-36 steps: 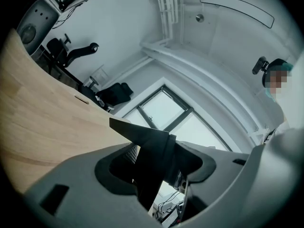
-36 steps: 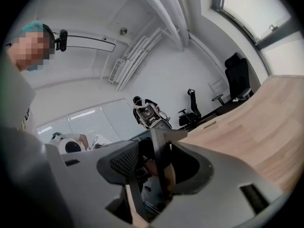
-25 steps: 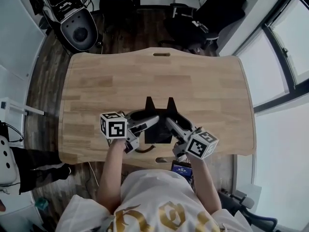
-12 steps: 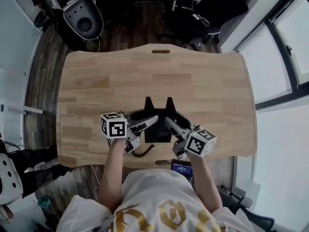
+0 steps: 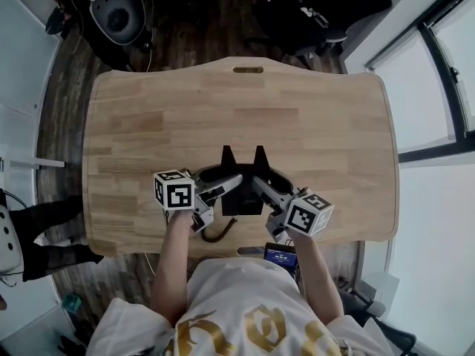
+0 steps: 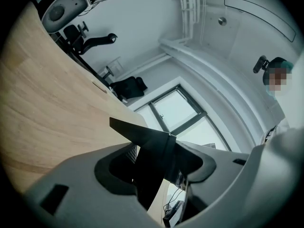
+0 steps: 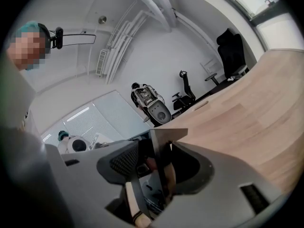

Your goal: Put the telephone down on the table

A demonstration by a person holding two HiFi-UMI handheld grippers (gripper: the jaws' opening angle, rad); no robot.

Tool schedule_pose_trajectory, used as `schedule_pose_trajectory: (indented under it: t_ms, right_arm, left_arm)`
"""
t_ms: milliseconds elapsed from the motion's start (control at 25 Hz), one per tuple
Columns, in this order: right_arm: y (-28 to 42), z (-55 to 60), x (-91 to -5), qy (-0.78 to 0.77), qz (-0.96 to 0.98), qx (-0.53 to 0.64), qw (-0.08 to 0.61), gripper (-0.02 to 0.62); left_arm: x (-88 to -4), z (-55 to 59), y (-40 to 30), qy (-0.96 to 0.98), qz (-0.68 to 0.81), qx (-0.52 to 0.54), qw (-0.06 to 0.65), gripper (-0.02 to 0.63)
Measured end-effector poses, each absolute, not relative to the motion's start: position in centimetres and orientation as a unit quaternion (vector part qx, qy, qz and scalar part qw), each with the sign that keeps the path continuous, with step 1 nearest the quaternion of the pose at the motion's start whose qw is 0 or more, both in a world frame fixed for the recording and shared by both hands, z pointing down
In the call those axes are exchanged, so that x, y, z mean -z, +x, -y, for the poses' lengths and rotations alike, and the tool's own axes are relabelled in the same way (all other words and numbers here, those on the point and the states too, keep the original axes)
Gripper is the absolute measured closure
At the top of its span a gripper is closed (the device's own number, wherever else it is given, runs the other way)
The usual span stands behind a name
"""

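The telephone [image 5: 241,199] is a flat black thing with two pointed tips facing away from me, held just above the wooden table [image 5: 245,110] near its front edge. My left gripper [image 5: 237,181] grips it from the left and my right gripper [image 5: 257,184] from the right, both shut on it. In the left gripper view a black panel of the telephone [image 6: 149,175] runs between the grey jaws, its point reaching out over the tabletop [image 6: 42,108]. The right gripper view shows a thin edge of the telephone [image 7: 160,163] between that gripper's jaws.
A brown cord [image 5: 220,232] curls at the table's front edge under the left gripper. A small lit screen [image 5: 280,256] sits below the edge by my body. Office chairs [image 5: 312,13] and a white machine [image 5: 111,6] stand beyond the far side. Windows line the right.
Both grippers, still holding the telephone, have sunk a little toward the tabletop. The head view has shifted, so the table sits higher in the picture.
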State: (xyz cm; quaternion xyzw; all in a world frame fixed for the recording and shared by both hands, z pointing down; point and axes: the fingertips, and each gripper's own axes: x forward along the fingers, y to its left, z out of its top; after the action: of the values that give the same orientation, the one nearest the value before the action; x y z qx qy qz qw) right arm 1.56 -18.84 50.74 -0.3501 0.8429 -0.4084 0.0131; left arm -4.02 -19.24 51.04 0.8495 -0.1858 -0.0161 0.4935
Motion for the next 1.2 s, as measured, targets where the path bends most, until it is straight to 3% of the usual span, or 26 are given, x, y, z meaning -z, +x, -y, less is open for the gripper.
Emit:
schedule_pose_trajectory:
  t_ms: [1200]
  right_arm:
    - [1.8, 23.6, -57.0, -0.345, -0.821, 0.456, -0.009, 0.396]
  left_arm:
    - [-57.3, 24.0, -3.8, 0.825, 0.189, 0.000, 0.532, 0.370]
